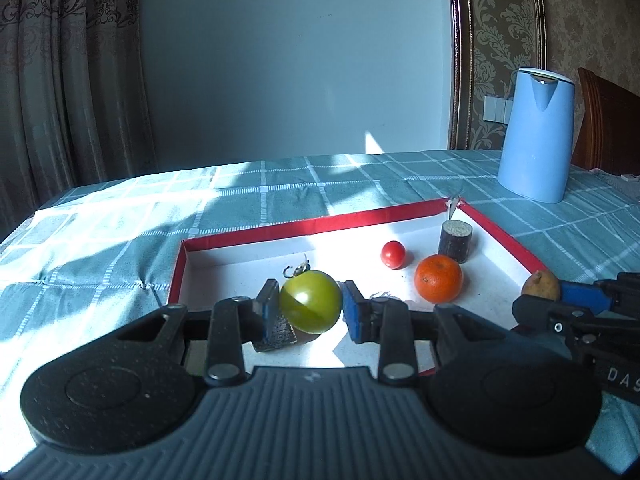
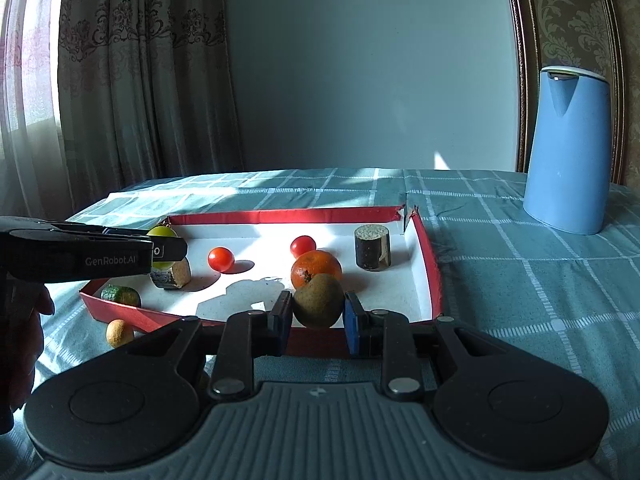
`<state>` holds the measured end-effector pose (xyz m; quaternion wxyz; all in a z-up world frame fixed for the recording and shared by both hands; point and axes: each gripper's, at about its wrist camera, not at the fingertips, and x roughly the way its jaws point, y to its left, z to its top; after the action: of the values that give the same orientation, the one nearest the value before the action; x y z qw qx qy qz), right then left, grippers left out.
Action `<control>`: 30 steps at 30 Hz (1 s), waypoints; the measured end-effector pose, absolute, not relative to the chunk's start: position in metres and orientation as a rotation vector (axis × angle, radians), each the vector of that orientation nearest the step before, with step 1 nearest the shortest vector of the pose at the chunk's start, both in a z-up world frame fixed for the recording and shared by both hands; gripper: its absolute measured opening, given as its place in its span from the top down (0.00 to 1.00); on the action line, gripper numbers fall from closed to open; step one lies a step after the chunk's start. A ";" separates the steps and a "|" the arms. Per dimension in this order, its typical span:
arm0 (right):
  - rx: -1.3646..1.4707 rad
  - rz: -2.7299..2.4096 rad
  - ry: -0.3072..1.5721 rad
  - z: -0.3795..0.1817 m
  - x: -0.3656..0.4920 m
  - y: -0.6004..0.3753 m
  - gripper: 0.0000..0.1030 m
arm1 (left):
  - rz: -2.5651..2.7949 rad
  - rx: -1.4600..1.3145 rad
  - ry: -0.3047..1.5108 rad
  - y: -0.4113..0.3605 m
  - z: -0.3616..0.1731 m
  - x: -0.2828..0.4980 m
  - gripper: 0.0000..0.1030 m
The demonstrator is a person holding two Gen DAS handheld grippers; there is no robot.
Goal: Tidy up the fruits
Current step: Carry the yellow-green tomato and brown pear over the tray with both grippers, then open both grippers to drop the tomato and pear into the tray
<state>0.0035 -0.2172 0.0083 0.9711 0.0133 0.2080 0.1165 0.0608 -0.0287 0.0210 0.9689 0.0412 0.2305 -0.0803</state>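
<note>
While "GenRobot.AI" marks the left hand-held gripper [image 1: 310,306] clamping a green tomato [image 1: 311,301], the right hand-held gripper [image 2: 317,312] grips a brown fruit [image 2: 318,300].

free: tray [image 2: 424,240] middle floor | blocked: orange [image 2: 316,269], dark cylinder [image 2: 372,247] at right

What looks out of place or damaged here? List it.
The box's far right corner is torn open, its walls split apart. A small yellow ball lies outside the box on the cloth, by the near left wall.
</note>
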 end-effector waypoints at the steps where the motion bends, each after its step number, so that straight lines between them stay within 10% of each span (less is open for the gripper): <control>1: 0.023 0.241 0.421 0.010 0.006 -0.215 0.75 | -0.157 0.086 0.469 -0.028 0.021 0.064 0.70; 30: -0.039 0.340 0.631 -0.008 0.085 -0.162 0.75 | -0.085 0.055 0.522 -0.019 0.018 0.130 0.70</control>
<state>0.0854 -0.1623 -0.0080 0.9363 -0.0191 0.3088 0.1663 0.1296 -0.0186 0.0185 0.9649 0.0271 0.2577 -0.0419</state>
